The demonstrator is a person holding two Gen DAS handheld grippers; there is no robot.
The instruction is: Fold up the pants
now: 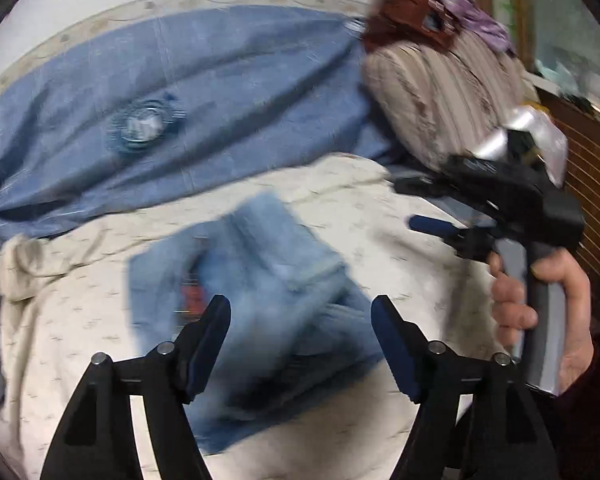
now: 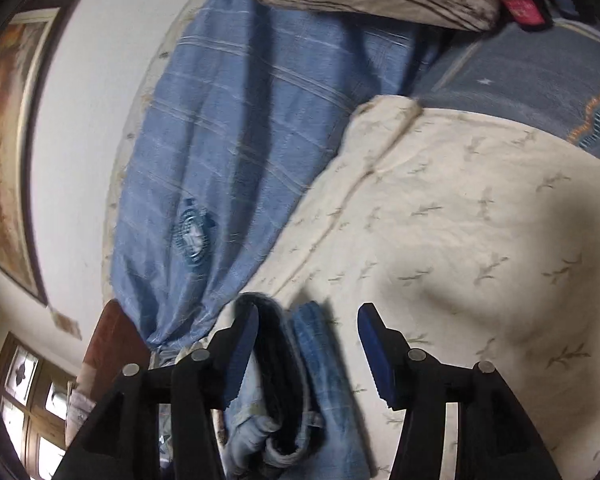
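Pants (image 1: 252, 300), folded blue denim, lay on cream bedspread (image 1: 400, 240), blue sheet (image 1: 220, 92) at 12 o'clock. Left gripper (image 1: 300, 344) released, jaws apart above denim. Right gripper (image 2: 308, 356) also released, straddling the folded edge, nothing pinched.

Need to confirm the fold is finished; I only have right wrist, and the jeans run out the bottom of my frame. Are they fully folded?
Observer: Left wrist view shows the jeans as one compact folded bundle lying on the cream blanket.
Operator: Is the left gripper holding them?
Observer: No. The left gripper is open, with nothing pinched between its pads.
Operator: Where is the right gripper from that side?
Observer: The right gripper, held in a hand, is off to the right of the bundle in that view and not touching it.
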